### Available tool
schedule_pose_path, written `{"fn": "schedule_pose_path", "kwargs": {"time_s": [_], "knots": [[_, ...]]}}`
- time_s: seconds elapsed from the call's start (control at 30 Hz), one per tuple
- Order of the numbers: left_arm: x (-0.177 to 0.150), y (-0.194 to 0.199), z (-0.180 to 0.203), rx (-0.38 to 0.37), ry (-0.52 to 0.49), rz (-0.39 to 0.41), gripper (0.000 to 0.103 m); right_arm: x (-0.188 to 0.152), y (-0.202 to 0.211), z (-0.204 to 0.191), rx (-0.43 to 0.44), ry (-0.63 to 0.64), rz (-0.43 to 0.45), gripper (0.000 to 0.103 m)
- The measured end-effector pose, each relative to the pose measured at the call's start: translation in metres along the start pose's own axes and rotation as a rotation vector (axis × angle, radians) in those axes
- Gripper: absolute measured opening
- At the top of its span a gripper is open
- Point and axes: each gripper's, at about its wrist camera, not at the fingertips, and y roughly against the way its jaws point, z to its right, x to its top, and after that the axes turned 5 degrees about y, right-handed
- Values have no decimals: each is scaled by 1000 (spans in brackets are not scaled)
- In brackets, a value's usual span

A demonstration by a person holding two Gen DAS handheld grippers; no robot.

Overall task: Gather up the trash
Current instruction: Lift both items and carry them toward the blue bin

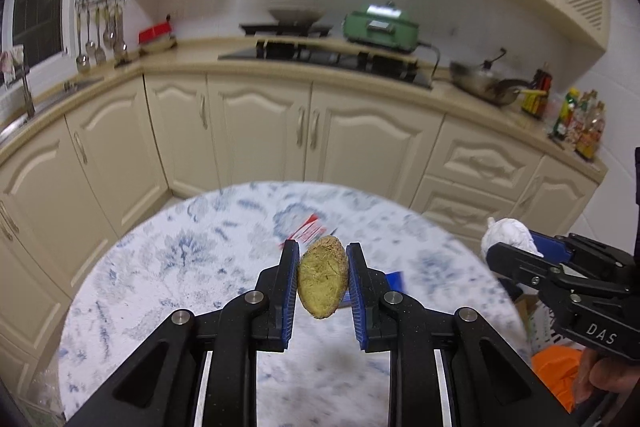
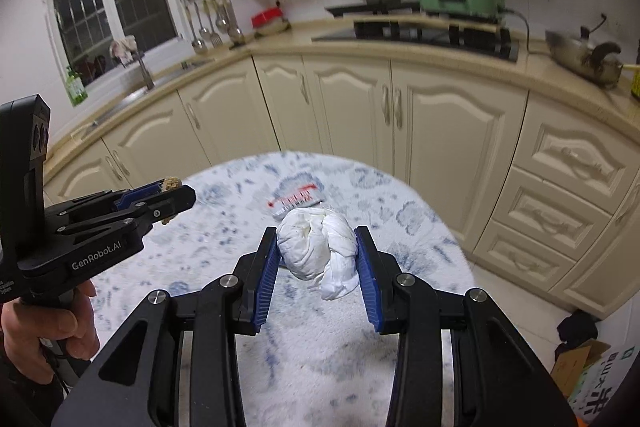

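I have both pieces of trash off the counter (image 1: 168, 267) at this moment. My left gripper (image 1: 322, 279) has its fingers pinched on a brownish-yellow fruit pit (image 1: 322, 277), which sits upright between the blue pads with its fibrous face toward the camera; from the right wrist view I can see the same left gripper (image 2: 170, 201) out to the left of my right fingers, with the pit's end poking out above and below them. My right gripper (image 2: 318, 255) has its fingers pressed onto a crumpled white tissue wad (image 2: 316, 251), squeezed from both sides with a loose tail hanging below the pads. In the left wrist view that tissue wad (image 1: 506, 237) shows to the right of my left fingers, held clear of the counter. So I judge the pick-up step done for these two items. What is left: beyond my fingers a red-and-white printed wrapper (image 2: 296, 201) lies flat on the patterned cloth, and a small blue scrap (image 1: 396, 281) shows just right of the left fingers, though I cannot tell what it is. Neither held item has been dropped anywhere yet; I see no bin for certain, only an orange bag-like shape (image 1: 556, 371) low and to the right of my left fingers, half hidden by the other gripper. I reckon carrying both loads to a bin comes next, then returning for the wrapper.
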Motion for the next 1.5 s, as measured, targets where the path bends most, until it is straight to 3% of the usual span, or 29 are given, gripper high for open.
{"fn": "schedule_pose_path", "kwargs": {"time_s": [0.37, 0.67, 0.8, 1.07, 1.4, 1.5], "knots": [[-13, 82, 46, -81, -60, 115, 20, -7, 79, 9, -41, -2, 113, 38], [-23, 95, 107, -180, -119, 129, 20, -28, 134, 48, -122, -62, 175, 38], [-25, 76, 138, -253, -146, 97, 20, -43, 156, 86, -192, -124, 177, 38], [-31, 13, 203, -374, -196, -46, 20, -87, 179, 178, -341, -273, 128, 38], [-39, -79, 269, -423, -257, -251, 20, -138, 149, 265, -365, -435, 30, 38], [-27, -111, 294, -422, -274, -295, 20, -151, 138, 282, -357, -469, 7, 38]]}}
